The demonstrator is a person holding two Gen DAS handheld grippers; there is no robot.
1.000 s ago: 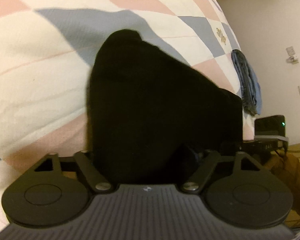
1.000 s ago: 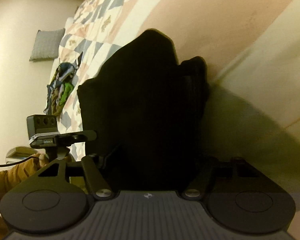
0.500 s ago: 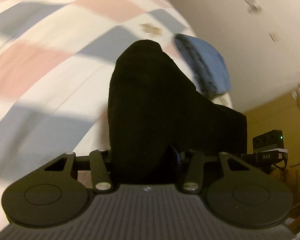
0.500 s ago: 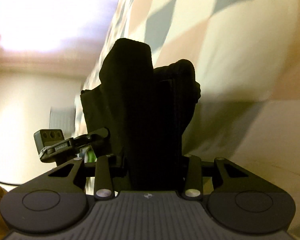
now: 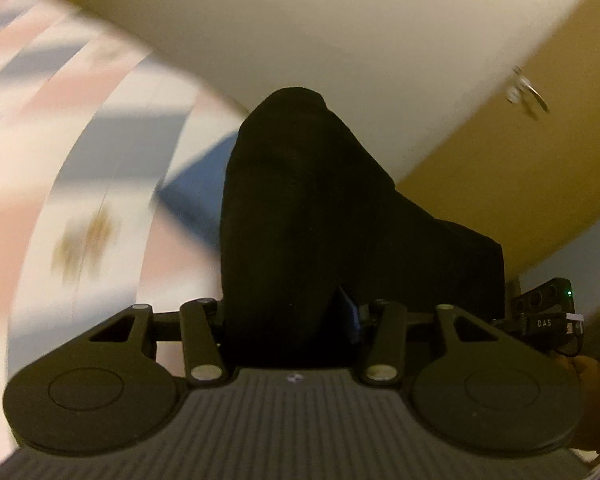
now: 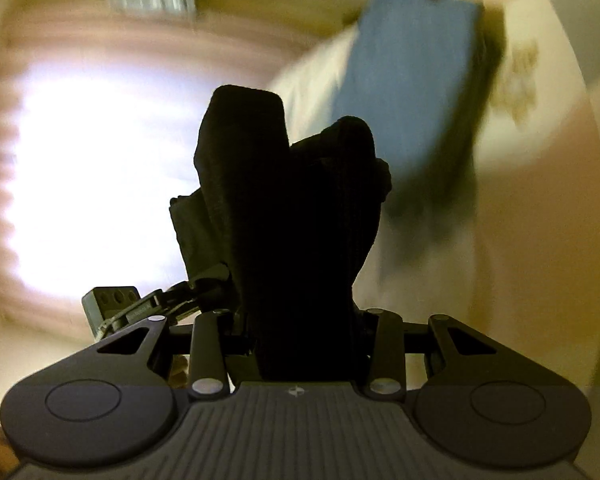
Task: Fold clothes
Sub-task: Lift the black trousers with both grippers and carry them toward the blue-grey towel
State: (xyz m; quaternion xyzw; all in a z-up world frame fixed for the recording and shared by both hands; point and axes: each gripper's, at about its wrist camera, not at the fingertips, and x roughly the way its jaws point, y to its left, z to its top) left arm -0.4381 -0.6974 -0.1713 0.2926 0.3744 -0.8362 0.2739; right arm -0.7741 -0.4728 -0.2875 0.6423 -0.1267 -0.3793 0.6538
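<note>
A black garment (image 5: 420, 256) hangs bunched over my left gripper (image 5: 296, 132), which is shut on it; the cloth hides both fingers. The same black garment (image 6: 284, 240) also drapes over my right gripper (image 6: 288, 136), shut on another part of it, with those fingers covered too. The garment is held up off the patchwork quilt (image 5: 60, 128), stretched between the two grippers. The other gripper's camera block shows at the right edge (image 5: 548, 308) of the left wrist view and at the lower left (image 6: 112, 304) of the right wrist view.
A folded blue garment (image 6: 412, 92) lies on the quilt ahead of the right gripper; its corner (image 5: 196, 196) shows beside the black cloth. A bright window (image 6: 100, 168) is at the left. A wall and a wooden door with a handle (image 5: 524, 92) lie beyond.
Both grippers have risen and rolled with the black garment, swinging from the quilt towards the wall, door and window. Their jaws have narrowed on the cloth.
</note>
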